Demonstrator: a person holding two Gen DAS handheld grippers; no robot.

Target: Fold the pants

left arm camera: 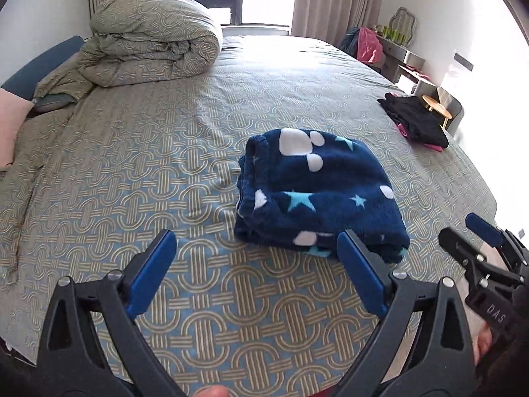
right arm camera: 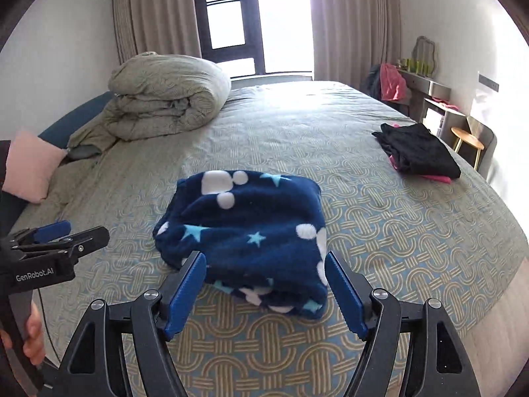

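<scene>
the navy fleece pants, printed with white blobs and pale blue stars, are seen folded into a thick bundle on the bed, near its front edge and a little toward 3 o'clock of the middle. no container is seen; nothing is held inside anything.

the left hand-held gripper is held released, its blue pads wide apart; one pad lies just beside the near corner of the bundle, and nothing is grasped. the right hand-held gripper is likewise spread, its pads flanking the near edge of the pants at 6 o'clock without closing on them; whether they touch the cloth cannot be told.

the bed is covered by a sheet patterned with interlocking loops. a rolled duvet is piled at 11 o'clock, with a pink pillow at 9 o'clock. a dark garment pile over something pink lies at 2 o'clock by the bed's edge. beyond it, a round wooden stool, a shelf unit and curtains beside a bright window are seen.
</scene>
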